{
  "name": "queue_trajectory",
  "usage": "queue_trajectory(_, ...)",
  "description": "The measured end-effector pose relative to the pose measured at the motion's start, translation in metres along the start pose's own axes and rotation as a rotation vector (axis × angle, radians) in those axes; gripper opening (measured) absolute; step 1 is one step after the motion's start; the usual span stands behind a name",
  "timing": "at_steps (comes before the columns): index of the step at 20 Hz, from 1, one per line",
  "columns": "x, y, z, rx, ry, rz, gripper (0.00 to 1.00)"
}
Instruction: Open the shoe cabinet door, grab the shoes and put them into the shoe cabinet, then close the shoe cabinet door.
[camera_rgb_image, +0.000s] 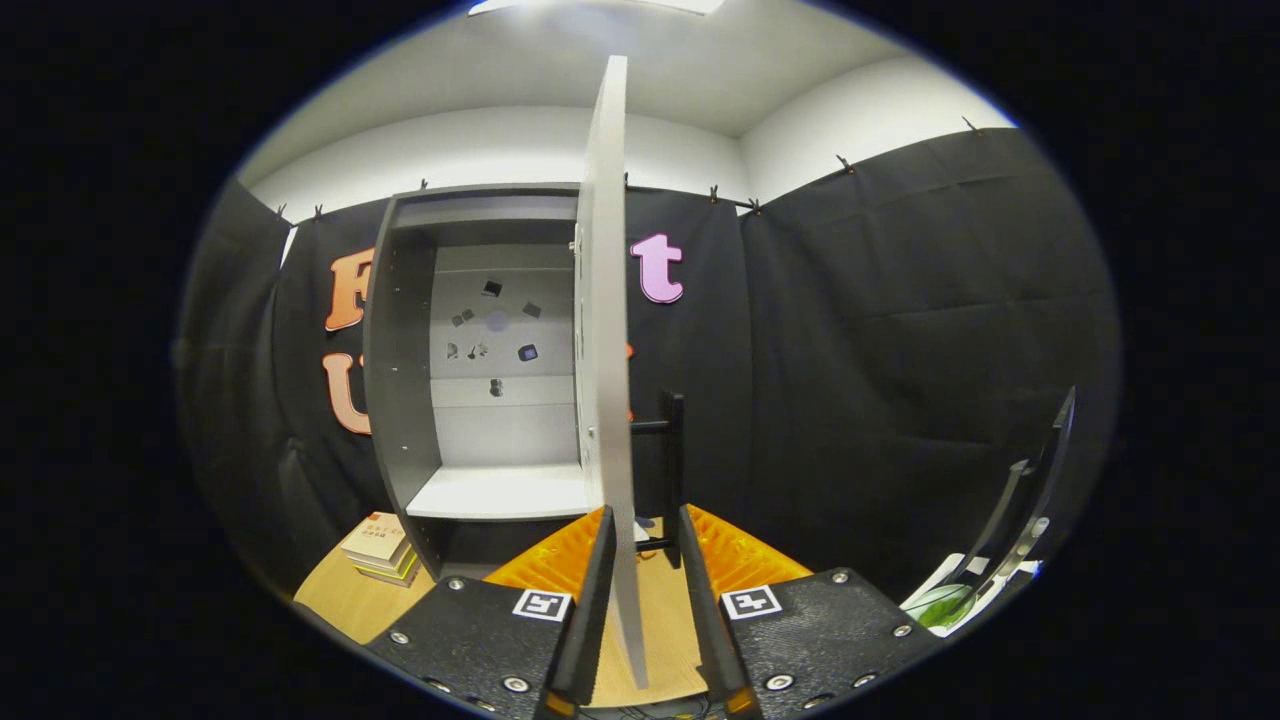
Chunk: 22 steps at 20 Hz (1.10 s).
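Observation:
The shoe cabinet (395, 380) stands beyond my fingers against the black cloth wall, grey outside and pale inside. Its door (605, 300) is swung wide open and faces me edge-on. The door's lower part runs down between my two fingers. My gripper (645, 512) is open around that edge: the left finger (592, 600) lies close against the door, and the right finger (703, 600) stands apart from it with a gap. Inside the cabinet a white shelf (500, 492) is bare, and several small dark marks dot the back panel.
A stack of books (380, 548) lies on the wooden tabletop (665, 620) at the cabinet's lower left. A black upright stand (672, 470) rises just behind the door. Off to the right lean a dark frame (1040, 490) and a white and green object (945, 603).

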<state>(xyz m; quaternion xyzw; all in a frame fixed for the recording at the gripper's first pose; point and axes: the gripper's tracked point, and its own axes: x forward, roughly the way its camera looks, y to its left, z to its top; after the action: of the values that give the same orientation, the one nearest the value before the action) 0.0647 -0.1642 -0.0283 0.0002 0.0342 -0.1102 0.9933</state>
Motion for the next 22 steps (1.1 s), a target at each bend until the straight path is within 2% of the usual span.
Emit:
queue_trajectory(12, -0.014, 0.083, 0.022, -0.012, -0.024, 0.157, 0.43)
queue_trajectory(19, -0.012, 0.119, -0.002, -0.017, 0.029, 0.216, 0.43)
queue_trajectory(22, -0.004, 0.141, -0.032, -0.029, 0.079, 0.235, 0.43)
